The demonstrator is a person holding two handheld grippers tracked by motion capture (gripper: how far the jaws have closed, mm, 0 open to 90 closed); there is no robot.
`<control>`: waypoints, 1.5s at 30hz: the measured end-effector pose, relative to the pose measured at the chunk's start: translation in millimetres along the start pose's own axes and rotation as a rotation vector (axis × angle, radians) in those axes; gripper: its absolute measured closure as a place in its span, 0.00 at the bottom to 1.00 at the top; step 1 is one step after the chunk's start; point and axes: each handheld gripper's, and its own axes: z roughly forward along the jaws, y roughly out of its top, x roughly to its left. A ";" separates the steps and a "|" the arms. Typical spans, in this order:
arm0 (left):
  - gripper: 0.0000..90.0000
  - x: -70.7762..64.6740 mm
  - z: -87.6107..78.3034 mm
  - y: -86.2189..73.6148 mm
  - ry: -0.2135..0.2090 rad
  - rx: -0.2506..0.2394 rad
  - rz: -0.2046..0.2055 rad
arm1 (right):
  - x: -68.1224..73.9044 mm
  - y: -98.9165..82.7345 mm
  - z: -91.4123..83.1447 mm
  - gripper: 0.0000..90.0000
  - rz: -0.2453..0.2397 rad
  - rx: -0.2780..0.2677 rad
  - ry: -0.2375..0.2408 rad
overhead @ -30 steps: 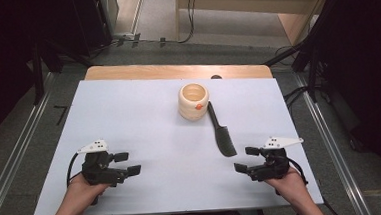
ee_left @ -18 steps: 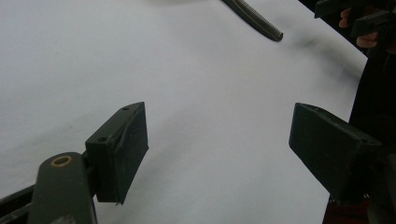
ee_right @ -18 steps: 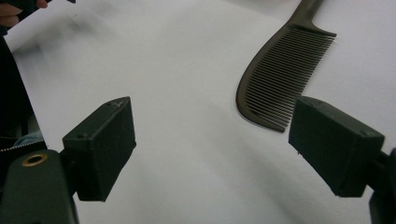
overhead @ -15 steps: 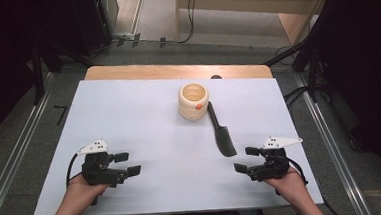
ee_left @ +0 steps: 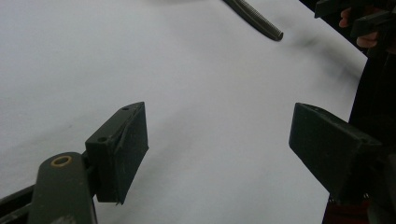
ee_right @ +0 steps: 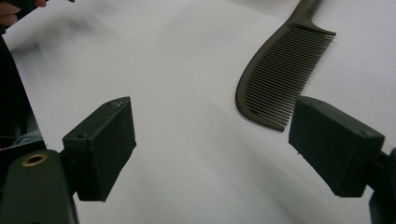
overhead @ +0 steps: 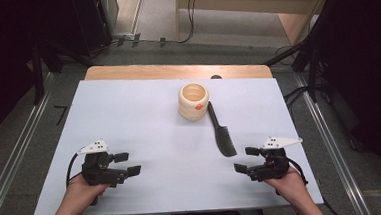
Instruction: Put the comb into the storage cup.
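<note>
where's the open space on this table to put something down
The widest bare patch is the middle of the table, between the left gripper and the cup, running to the far left corner. The near strip between the left and right gripper is bare too. It is crowded right of centre, where the comb lies beside the cup.

On the table (overhead: 144, 115), the cup (overhead: 193, 102) stands at about twelve o'clock from the middle, toward the far edge. The comb (overhead: 221, 129) lies just beside it at the cup's four o'clock, its handle near the cup. The left gripper (overhead: 126, 163) sits at seven o'clock, the right gripper (overhead: 246, 159) at five o'clock, just near of the comb's toothed end.
</note>
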 end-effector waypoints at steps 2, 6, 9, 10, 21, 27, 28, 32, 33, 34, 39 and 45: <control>0.22 -0.1 0.0 0.0 -0.001 0.000 0.000 | -0.1 0.0 0.1 0.14 -0.001 0.001 0.000; 0.22 0.0 0.2 0.0 -0.002 0.001 0.000 | -0.3 -0.2 0.5 0.15 -0.001 0.009 0.004; 0.22 0.2 0.3 0.0 -0.002 0.003 0.002 | -0.8 0.4 0.7 0.14 0.003 0.008 0.011; 0.22 0.2 0.3 0.0 -0.003 0.004 0.002 | -0.9 0.9 0.8 0.14 0.000 0.005 0.011; 0.22 1.3 -0.6 -0.5 0.004 0.003 -0.002 | -7.6 14.6 5.5 0.14 -0.007 -0.016 -0.002; 0.22 1.8 -1.3 -1.1 0.003 0.001 -0.005 | -11.0 20.8 7.8 0.14 -0.004 -0.015 -0.011; 0.22 1.9 -1.5 -1.2 0.002 0.002 -0.006 | -11.9 22.5 8.6 0.15 -0.004 -0.015 -0.010; 0.22 1.1 -2.2 -1.2 0.005 -0.001 -0.006 | -13.9 28.8 11.1 0.14 0.014 -0.015 -0.018; 0.22 0.8 -2.0 -1.2 0.006 -0.002 -0.004 | -14.7 30.3 12.0 0.15 0.014 -0.016 -0.017; 0.22 0.5 -1.7 -1.1 0.006 -0.002 -0.004 | -15.6 33.2 13.1 0.15 0.022 -0.012 -0.013; 0.22 1.5 -0.1 -0.1 0.004 0.004 -0.004 | -17.1 38.1 15.4 0.15 0.015 -0.009 -0.016; 0.22 1.9 -0.1 -0.3 0.003 0.001 -0.005 | -19.3 47.2 21.4 0.15 0.002 -0.006 -0.009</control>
